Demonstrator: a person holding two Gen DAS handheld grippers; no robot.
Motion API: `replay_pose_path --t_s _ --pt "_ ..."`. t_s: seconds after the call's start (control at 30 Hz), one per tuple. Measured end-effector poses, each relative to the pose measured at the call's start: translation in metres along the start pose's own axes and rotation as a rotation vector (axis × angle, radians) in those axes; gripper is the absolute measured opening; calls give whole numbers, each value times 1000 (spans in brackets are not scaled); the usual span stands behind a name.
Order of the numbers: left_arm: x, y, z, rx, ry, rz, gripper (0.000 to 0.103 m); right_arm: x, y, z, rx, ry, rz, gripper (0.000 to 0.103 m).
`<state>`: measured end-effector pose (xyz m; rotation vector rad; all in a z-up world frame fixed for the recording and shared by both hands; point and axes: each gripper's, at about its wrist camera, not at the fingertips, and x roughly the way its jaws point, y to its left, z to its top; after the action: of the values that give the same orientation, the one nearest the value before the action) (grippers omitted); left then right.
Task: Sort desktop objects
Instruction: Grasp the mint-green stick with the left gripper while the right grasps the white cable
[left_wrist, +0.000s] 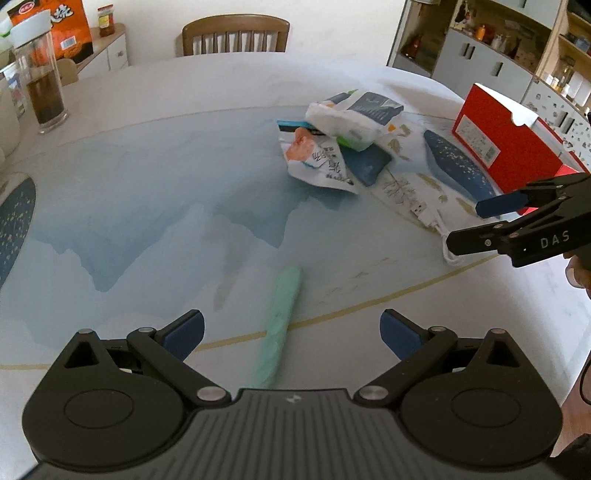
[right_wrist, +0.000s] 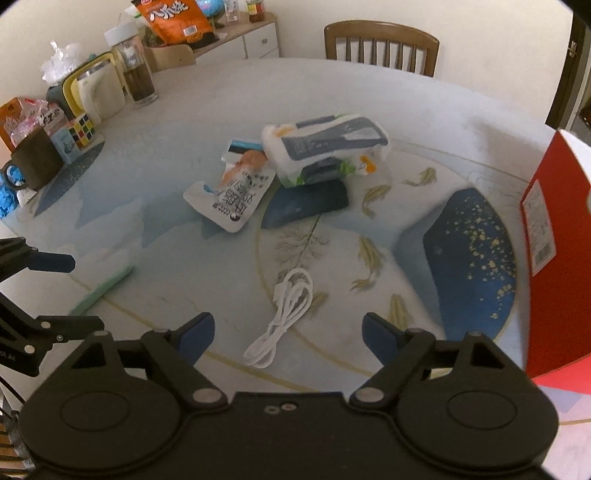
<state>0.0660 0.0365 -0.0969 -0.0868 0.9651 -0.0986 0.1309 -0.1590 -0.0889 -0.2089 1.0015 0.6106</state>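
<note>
Round table (right_wrist: 221, 96) with a printed cloth of blue shapes and fish, cut off at near and side edges in both views. Red cardboard box (right_wrist: 554, 236) at far right, cropped by the frame, white label on its side too small to read. Heap of soft packets (right_wrist: 325, 151) near the table middle: a white-and-blue tissue pack resting on a green-edged one, beside a white sachet (right_wrist: 225, 203) with black print, partly overlapped by the heap. Mint-green flat object (left_wrist: 282, 321) on the near left part of the table, blurred, kind hard to tell. Coiled white USB cable (right_wrist: 284, 314) on the near middle, well apart from the heap. Left gripper (left_wrist: 291, 332) low over the green object, jaws spread wide, nothing between them. Right gripper (right_wrist: 288, 336) hovering over the cable, jaws also spread wide, not touching it.
</note>
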Motion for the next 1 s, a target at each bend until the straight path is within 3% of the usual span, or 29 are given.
replay_pose_path --t_s 0.1,0.27,0.53,0.7,0.83,1.0 --pt "1 0 -4 -1 -2 4 99 6 4 -1 -12 14 -3 82" --pt "0 0 -7 0 -7 10 82 11 9 -3 -19 29 -5 77" --pt "0 0 -8 10 -19 32 68 16 8 -3 -1 42 -18 68" --pt "2 -5 -8 45 -16 84 56 17 11 -1 -14 38 -36 54" --pt "2 -8 -7 59 -21 118 38 16 15 -3 -36 33 -64 46" --pt "2 -11 -8 75 -27 107 32 16 17 -4 -37 32 -88 38"
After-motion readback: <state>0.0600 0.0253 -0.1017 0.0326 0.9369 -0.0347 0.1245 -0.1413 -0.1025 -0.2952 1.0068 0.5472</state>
